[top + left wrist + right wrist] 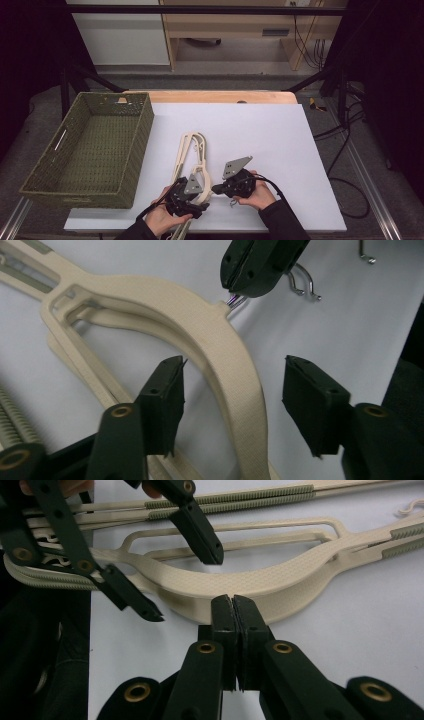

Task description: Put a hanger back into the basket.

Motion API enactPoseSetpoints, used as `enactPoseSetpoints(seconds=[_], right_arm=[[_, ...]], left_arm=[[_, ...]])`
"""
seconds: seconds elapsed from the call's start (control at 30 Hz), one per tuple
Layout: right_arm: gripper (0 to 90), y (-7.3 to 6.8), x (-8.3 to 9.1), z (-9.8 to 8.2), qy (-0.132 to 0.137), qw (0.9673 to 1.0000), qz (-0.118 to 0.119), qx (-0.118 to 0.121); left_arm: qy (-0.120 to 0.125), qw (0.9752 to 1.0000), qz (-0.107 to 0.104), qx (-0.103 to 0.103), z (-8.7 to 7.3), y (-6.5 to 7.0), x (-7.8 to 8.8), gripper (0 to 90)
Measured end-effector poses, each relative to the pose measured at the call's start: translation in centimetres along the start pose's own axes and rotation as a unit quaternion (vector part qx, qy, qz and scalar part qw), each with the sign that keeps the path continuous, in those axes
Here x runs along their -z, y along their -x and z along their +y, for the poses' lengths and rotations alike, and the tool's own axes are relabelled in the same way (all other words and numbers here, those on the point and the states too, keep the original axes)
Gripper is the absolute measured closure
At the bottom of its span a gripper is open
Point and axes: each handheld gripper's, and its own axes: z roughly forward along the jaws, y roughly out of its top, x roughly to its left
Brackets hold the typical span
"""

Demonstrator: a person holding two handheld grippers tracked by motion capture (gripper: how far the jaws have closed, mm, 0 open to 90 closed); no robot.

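Observation:
A stack of cream plastic hangers [192,147] lies on the white table top [265,135]. My left gripper [232,390] is open, its jaws astride the curved shoulder of the top hanger [220,340], and the right pad stands clear of it. My right gripper [234,602] is shut at the hanger's neck. In the left gripper view its tips [240,290] clamp the stem of the metal hook [302,285]. In the high view the left gripper [199,184] and the right gripper [216,189] sit close together near the table's front edge.
A green woven basket [135,155] stands at the table's left edge, with nothing seen inside. More hangers with ribbed bars [235,497] lie under and beside the top one. Cables [350,190] trail on the floor to the right.

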Motion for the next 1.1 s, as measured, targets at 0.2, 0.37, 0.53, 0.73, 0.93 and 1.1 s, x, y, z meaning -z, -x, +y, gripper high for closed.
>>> enactPoseSetpoints(seconds=[0.2,0.37,0.53,0.73,0.93,1.1], right_arm=[[89.4,-0.4,0.3,0.6,-0.007,1.0000,-0.004,0.001],[89.3,-0.8,0.7,1.0,-0.008,0.9999,-0.007,0.001],[89.1,-1.0,0.9,1.3,-0.008,0.9999,-0.009,0.002],[78.4,-1.2,1.8,1.4,0.031,0.9994,-0.009,0.012],[55.7,-0.9,6.1,1.1,0.153,0.9855,-0.072,-0.015],[33.9,-0.3,9.4,-0.1,0.224,0.9642,-0.135,-0.046]], left_arm=[[-0.008,0.9998,0.000,0.015,0.2,0.3,-0.5,56.0],[-0.010,0.9996,0.007,0.024,0.2,0.5,-0.4,64.1],[-0.005,0.9993,0.011,0.037,0.1,0.6,-0.2,69.4],[0.002,0.9982,0.023,0.056,0.1,0.7,0.4,71.5],[0.018,0.9958,0.033,0.083,-0.2,0.4,2.0,72.8],[0.025,0.9942,0.045,0.095,-0.3,0.2,3.4,73.8]])
